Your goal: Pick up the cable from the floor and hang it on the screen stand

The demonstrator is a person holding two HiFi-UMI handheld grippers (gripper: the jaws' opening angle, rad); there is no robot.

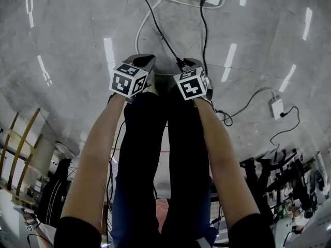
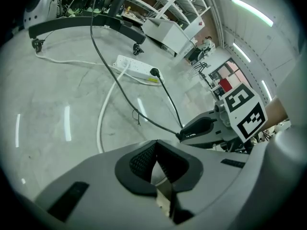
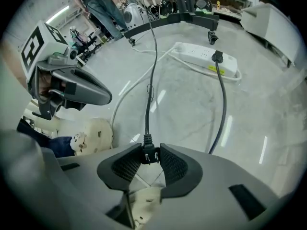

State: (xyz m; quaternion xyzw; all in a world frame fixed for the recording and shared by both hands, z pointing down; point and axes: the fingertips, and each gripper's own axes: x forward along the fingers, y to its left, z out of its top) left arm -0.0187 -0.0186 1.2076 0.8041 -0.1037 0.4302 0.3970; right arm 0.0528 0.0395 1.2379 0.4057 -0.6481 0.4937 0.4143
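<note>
A thin black cable point(image 3: 152, 56) runs across the grey floor from the wheeled black screen stand base point(image 3: 172, 19) to my right gripper point(image 3: 148, 159). Its jaws are shut on the cable's black plug point(image 3: 149, 153), pads pressing on both sides. In the head view that right gripper point(image 1: 192, 71) is low over the floor with the cable point(image 1: 155, 25) leading away from it. My left gripper point(image 2: 156, 159) is just to its left, jaws shut and holding nothing. From the left gripper view the right gripper point(image 2: 196, 128) shows with the cable point(image 2: 110, 66) at its tip.
A white power strip point(image 3: 206, 56) lies on the floor near the stand base, with a second black cable point(image 3: 223, 99) plugged into it and a white cable point(image 1: 142, 27) curving beside it. A white adapter point(image 1: 277, 107) lies at the right. The person's legs stand just behind the grippers.
</note>
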